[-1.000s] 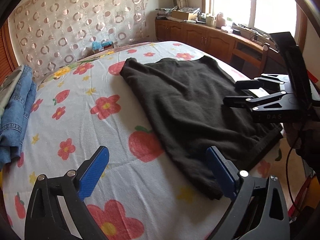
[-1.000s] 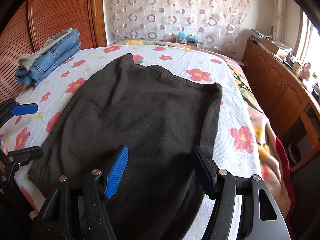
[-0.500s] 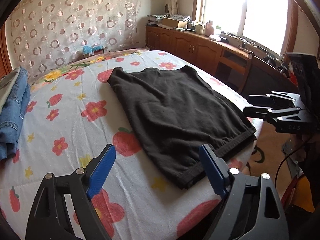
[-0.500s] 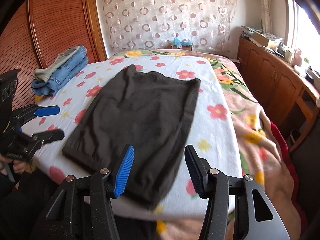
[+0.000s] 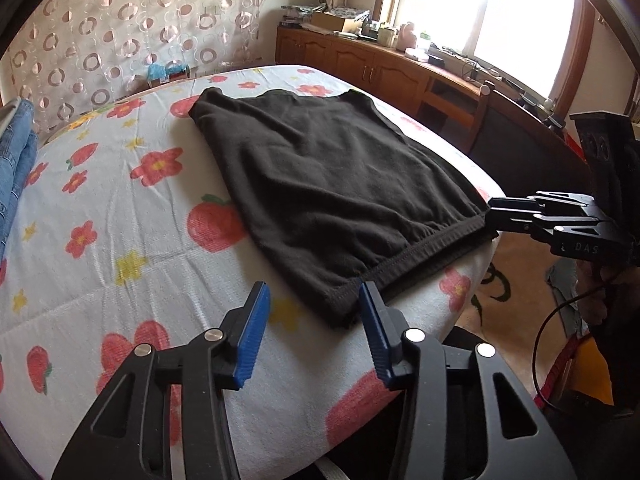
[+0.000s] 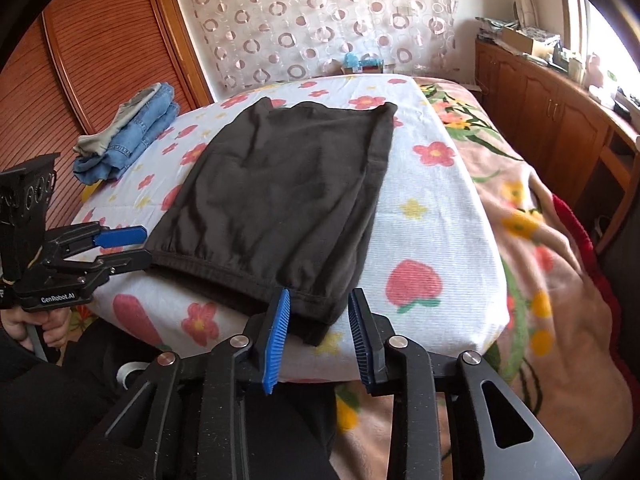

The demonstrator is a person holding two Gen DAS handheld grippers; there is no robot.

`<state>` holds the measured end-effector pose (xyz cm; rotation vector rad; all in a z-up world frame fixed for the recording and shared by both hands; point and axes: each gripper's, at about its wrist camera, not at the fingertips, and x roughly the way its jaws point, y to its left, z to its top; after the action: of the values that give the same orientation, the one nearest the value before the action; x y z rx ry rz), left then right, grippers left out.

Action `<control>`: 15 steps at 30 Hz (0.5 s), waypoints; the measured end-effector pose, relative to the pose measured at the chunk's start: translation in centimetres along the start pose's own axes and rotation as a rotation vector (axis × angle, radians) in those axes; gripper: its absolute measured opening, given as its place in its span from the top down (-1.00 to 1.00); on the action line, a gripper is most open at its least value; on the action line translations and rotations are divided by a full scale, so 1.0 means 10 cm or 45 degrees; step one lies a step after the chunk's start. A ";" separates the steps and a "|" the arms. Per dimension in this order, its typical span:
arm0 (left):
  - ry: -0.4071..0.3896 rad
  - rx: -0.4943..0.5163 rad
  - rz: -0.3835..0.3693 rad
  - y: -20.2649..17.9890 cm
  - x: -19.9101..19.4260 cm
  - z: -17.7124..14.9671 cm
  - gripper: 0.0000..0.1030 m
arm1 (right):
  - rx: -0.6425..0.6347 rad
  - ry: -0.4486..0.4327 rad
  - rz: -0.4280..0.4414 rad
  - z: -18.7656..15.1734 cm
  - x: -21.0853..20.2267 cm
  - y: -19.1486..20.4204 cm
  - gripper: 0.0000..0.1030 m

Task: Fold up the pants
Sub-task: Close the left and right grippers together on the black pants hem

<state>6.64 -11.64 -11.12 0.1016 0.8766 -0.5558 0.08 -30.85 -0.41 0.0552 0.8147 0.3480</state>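
1. Black pants (image 5: 332, 184) lie flat on the bed (image 5: 120, 240), folded lengthwise, elastic waistband (image 5: 416, 256) at the near edge of the mattress, legs reaching toward the circle-patterned curtain (image 5: 132, 28).
2. Left gripper (image 5: 314, 334) has its jaws spread, blue pads (image 5: 252, 336) on either side of the near-left waistband corner; contact with the cloth can't be told.
3. Right gripper (image 6: 316, 334) is also spread, its pads bracketing the other waistband corner (image 6: 316, 312), which sits between the fingers, not pinched.
4. In the left wrist view the right gripper (image 5: 520, 216) shows at the waistband's far end, tips just beside the fabric.
5. In the right wrist view the left gripper (image 6: 128, 246) shows at the left, fingers apart, tips at the waistband edge.
6. Containers: cardboard box (image 5: 332, 20) on the wooden cabinet (image 5: 360, 64) under the window; contents unreadable.
7. Folded jeans stack (image 6: 128, 136) rests on the bed's far-left side, well apart from the pants.
8. Floral blanket (image 6: 540, 216) hangs off the bed's right side, beside the white floral sheet.
9. Nothing lies on the pants.
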 end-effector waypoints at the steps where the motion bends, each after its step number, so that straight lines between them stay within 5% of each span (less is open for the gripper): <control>1: 0.000 0.002 -0.003 0.00 0.00 0.00 0.14 | -0.002 -0.001 0.002 0.01 0.01 0.00 0.47; 9: -0.005 0.028 -0.052 -0.06 0.00 -0.03 0.65 | 0.003 -0.004 -0.004 0.00 0.03 -0.01 0.69; 15: -0.024 0.053 -0.040 -0.09 -0.07 -0.01 0.71 | -0.020 -0.033 0.007 0.00 -0.05 0.05 0.88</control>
<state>5.73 -12.05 -10.55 0.1204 0.8495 -0.6035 -0.42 -30.58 0.02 0.0469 0.7863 0.3584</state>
